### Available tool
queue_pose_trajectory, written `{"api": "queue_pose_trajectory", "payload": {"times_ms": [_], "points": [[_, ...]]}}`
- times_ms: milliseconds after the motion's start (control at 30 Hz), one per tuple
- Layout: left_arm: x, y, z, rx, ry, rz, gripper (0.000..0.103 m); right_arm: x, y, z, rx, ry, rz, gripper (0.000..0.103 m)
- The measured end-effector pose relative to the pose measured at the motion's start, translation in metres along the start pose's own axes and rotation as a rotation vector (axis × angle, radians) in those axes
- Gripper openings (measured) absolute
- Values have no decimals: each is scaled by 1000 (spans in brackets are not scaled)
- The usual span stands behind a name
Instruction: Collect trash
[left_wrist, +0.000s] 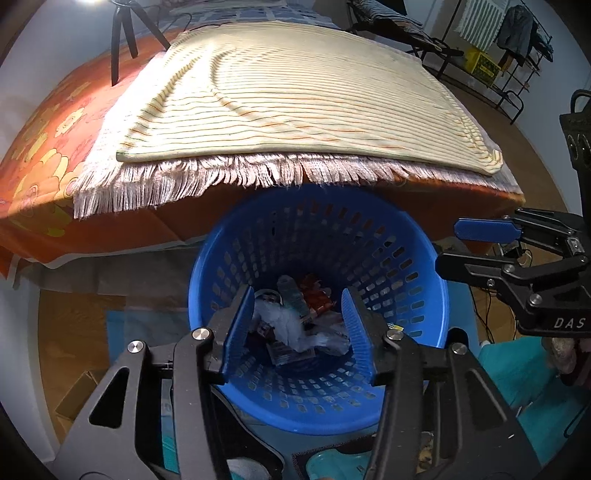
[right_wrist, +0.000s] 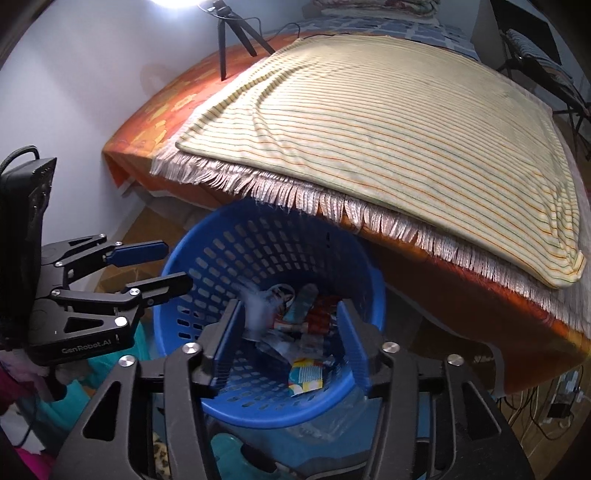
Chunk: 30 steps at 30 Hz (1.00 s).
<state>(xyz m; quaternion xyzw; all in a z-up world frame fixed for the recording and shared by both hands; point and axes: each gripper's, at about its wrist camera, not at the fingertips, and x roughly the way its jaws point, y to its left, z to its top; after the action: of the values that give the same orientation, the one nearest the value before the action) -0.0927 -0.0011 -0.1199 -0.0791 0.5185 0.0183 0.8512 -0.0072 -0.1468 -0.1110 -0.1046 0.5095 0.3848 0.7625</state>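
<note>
while over basket (left_wrist: 424, 295), jaws wide apart

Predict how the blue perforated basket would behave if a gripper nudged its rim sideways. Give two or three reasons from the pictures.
The blue basket probably slides or tips easily: its thin walls are full of holes, so it looks light. The wrappers and crumpled trash inside add little weight. Its rim may flex slightly.
</note>
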Motion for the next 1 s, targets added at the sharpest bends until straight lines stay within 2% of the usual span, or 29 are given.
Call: {"api": "queue_pose_trajectory", "payload": {"times_ms": [100, 233, 300, 633, 1000], "points": [[0, 2, 1, -6, -7, 17, 70, 1, 0, 0, 0, 5, -17, 63], [0, 5, 2, -19, -7, 28, 70, 1, -1, 1, 8, 10, -33, 68], [0, 6, 2, -22, -6, 36, 76, 2, -2, 1, 12, 14, -42, 69], [3, 8, 3, -28, 3, 67, 79, 6, -6, 3, 46, 48, -68, 70], [-1, 7, 10, -35, -9, 69, 79, -5, -9, 8, 63, 5, -76, 70]]}}
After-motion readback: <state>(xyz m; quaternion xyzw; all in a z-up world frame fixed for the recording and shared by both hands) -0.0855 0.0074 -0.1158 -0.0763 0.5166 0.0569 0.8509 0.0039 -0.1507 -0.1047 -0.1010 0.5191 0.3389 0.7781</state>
